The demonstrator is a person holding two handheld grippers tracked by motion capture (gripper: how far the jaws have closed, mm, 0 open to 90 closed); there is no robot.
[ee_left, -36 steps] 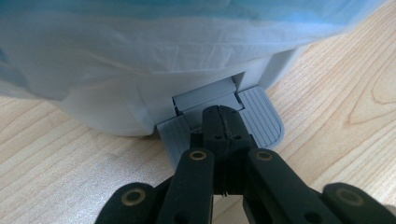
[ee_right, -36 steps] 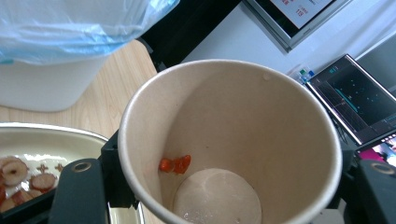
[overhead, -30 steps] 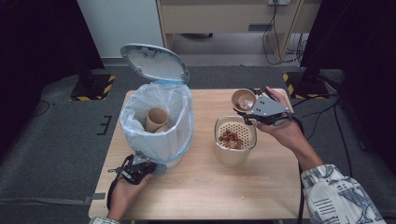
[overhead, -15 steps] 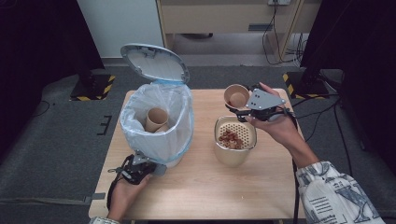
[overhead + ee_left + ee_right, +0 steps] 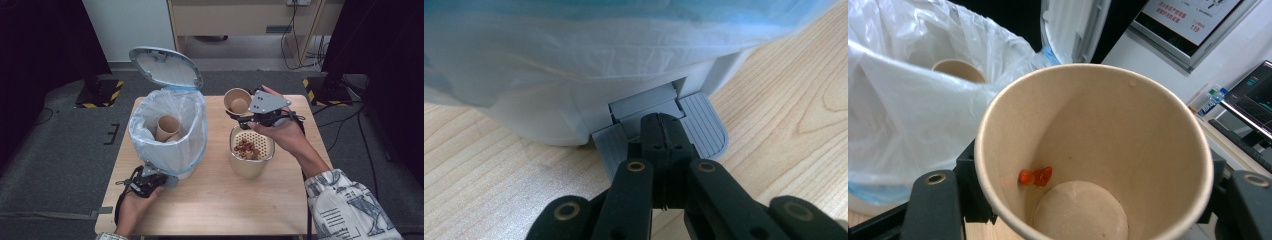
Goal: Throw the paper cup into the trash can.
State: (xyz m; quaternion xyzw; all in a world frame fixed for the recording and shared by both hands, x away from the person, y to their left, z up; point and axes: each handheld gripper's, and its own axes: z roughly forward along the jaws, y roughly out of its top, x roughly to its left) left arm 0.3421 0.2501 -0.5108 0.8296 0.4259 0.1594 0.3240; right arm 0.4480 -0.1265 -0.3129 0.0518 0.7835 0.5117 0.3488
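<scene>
A white pedal bin [image 5: 167,135] lined with a pale bag stands at the table's left, its lid [image 5: 165,67] raised. Paper cups [image 5: 167,127] lie inside it. My left gripper [image 5: 161,180] is shut, and its tips [image 5: 663,122] rest on the bin's grey pedal [image 5: 706,127]. My right gripper [image 5: 239,112] is shut on an empty paper cup [image 5: 238,101], held tilted in the air between the bin and the table's back edge. A few red bits [image 5: 1035,176] stick inside the cup [image 5: 1093,150]. The bag [image 5: 903,105] shows just beyond it.
A beige container [image 5: 247,169] with a perforated insert holding red bits [image 5: 248,147] stands on the wooden table [image 5: 225,205] under my right hand. The floor drops away on all sides. A cabinet and cables stand behind the table.
My right gripper has carried the paper cup to the left, from the table's back right toward the bin. The left gripper has stayed on the pedal and the lid has stayed up.
</scene>
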